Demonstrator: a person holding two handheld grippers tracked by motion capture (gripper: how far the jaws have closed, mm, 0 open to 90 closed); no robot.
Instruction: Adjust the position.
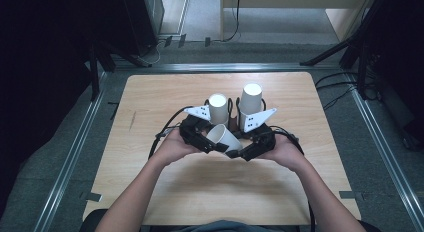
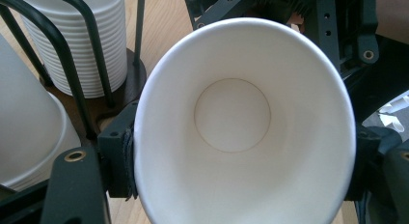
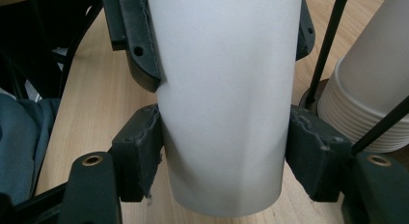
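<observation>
A white paper cup [image 1: 225, 138] lies tilted above the middle of the wooden table [image 1: 150, 102], held from both ends. My left gripper [image 1: 215, 138] grips it at the open mouth. In the left gripper view I look straight into the cup [image 2: 234, 118], and the left gripper [image 2: 238, 156] presses both pads against the rim. My right gripper [image 1: 234, 152] is shut on the cup lower down, near its base. In the right gripper view the right gripper [image 3: 226, 156] squeezes the cup's wall [image 3: 226, 89] from both sides, and the left gripper's jaws hold the cup farther up.
Two stacks of white paper cups stand upside down in black wire holders just behind the hands, one on the left [image 1: 218, 106] and a taller one on the right [image 1: 251, 99]. A person's forearms come in from the bottom edge. Cables trail from both grippers.
</observation>
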